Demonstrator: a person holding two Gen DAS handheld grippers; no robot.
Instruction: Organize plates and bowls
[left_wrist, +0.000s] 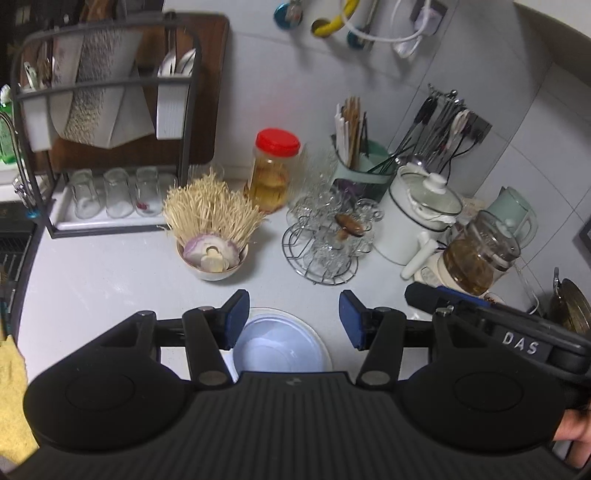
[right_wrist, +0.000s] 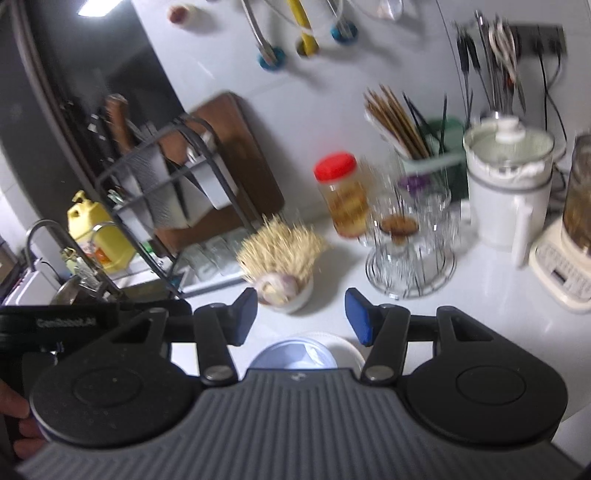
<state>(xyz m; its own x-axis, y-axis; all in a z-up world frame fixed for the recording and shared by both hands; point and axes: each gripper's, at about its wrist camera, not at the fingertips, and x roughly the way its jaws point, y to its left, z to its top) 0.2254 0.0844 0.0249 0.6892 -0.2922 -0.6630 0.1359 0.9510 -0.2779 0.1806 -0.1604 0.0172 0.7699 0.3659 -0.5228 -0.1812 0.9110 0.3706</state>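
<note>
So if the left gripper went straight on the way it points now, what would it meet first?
Probably the small bowl of garlic, with bare counter before it. The left gripper is open and empty above the white bowl; depth is uncertain.

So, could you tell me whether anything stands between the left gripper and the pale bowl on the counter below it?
Nothing visible does. The left gripper hangs with empty, open jaws above the pale bowl, with only bare counter around it. The small bowl of garlic and dry stalks stands farther back, clear of the way.
</note>
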